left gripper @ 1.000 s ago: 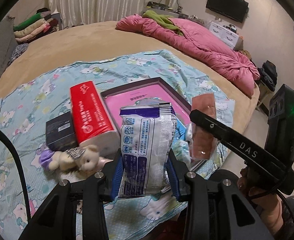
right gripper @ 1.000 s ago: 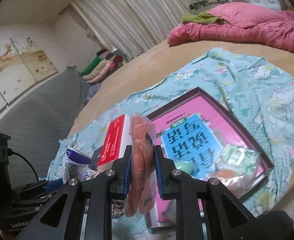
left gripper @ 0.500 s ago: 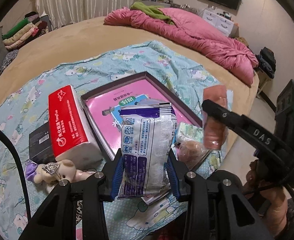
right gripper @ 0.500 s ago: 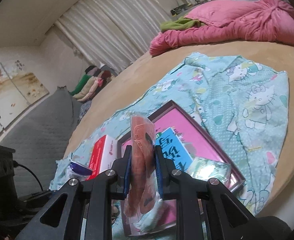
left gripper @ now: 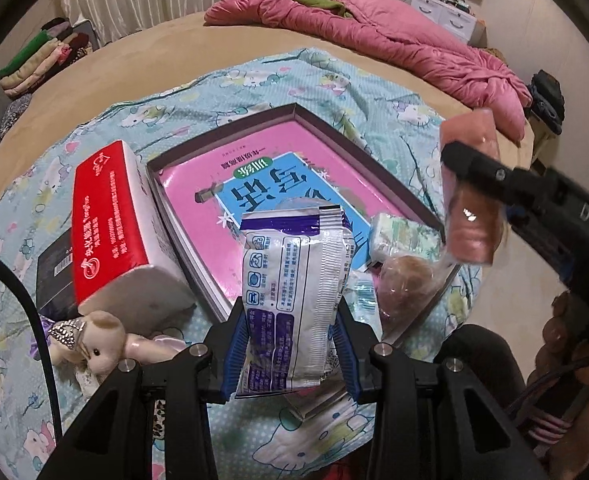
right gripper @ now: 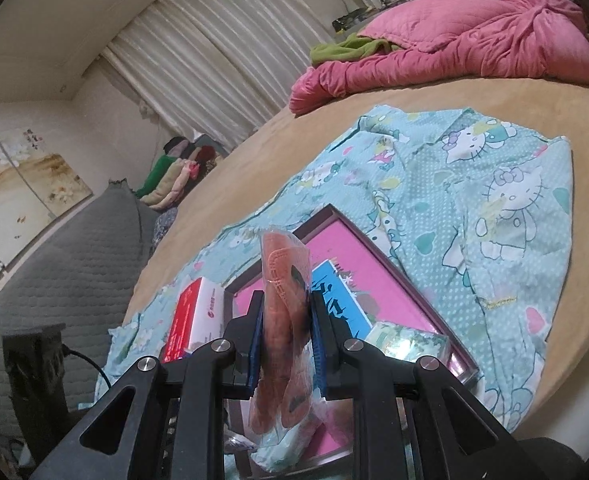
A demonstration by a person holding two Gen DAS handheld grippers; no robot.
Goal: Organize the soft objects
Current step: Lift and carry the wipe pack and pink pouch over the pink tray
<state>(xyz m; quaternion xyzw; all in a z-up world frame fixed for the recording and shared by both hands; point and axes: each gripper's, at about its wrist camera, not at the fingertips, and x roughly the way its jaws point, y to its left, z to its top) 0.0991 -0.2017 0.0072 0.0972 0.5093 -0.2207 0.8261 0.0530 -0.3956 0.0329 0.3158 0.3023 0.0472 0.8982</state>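
Left gripper (left gripper: 290, 344) clamped on white-purple packet (left gripper: 294, 288), held above near edge of pink box (left gripper: 382, 168). Right gripper (right gripper: 284, 344) pinched tight on orange pouch (right gripper: 284, 292) over same box. Risks — slick film slipping out, pouch swinging into packet, drop landing outside box rim.

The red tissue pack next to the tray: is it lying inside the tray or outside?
Outside. The red tissue pack lies on the patterned cloth, against the left wall of the tray, beside a black box.
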